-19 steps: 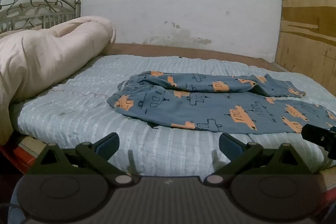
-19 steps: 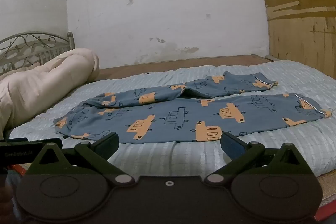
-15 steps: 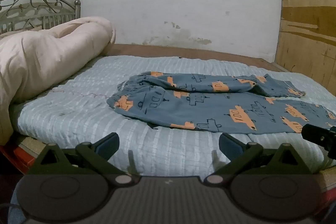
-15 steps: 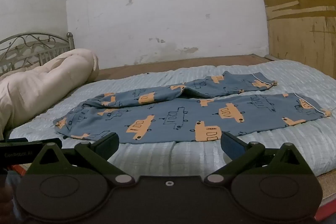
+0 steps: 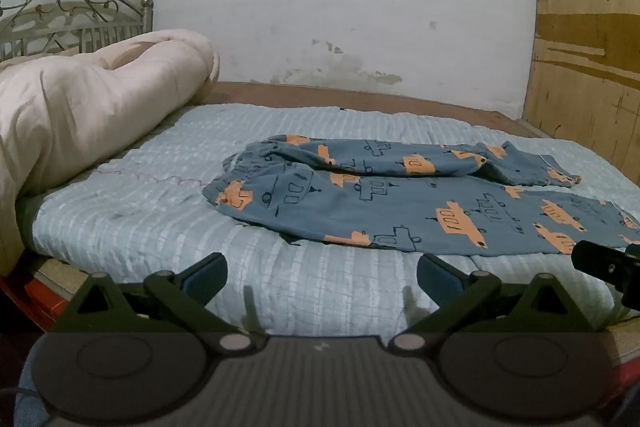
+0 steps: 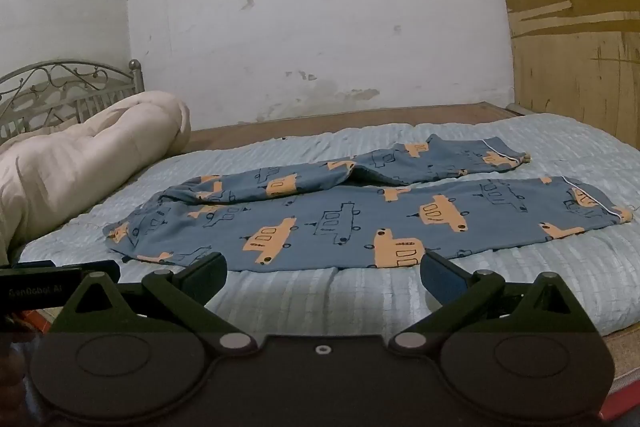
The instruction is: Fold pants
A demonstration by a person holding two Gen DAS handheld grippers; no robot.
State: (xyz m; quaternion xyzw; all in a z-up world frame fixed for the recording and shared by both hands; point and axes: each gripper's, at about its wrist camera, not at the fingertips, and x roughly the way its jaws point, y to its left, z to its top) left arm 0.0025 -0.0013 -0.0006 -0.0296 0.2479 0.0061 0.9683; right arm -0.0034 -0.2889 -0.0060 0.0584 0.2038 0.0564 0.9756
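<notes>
Blue pants (image 5: pixel 400 203) with orange car prints lie spread on the light blue bedspread, waistband to the left, legs running right; the far leg is crumpled. They also show in the right wrist view (image 6: pixel 360 219). My left gripper (image 5: pixel 322 273) is open and empty, just short of the bed's near edge, in front of the waist end. My right gripper (image 6: pixel 324 273) is open and empty, at the near edge in front of the near leg. The right gripper's tip shows at the left wrist view's right edge (image 5: pixel 604 265).
A rolled cream duvet (image 5: pixel 88 115) lies at the bed's left end before a metal headboard (image 5: pixel 76 15). A white wall stands behind and a wooden panel (image 5: pixel 588 47) on the right. The bedspread (image 5: pixel 152 227) reaches the near edge of the bed.
</notes>
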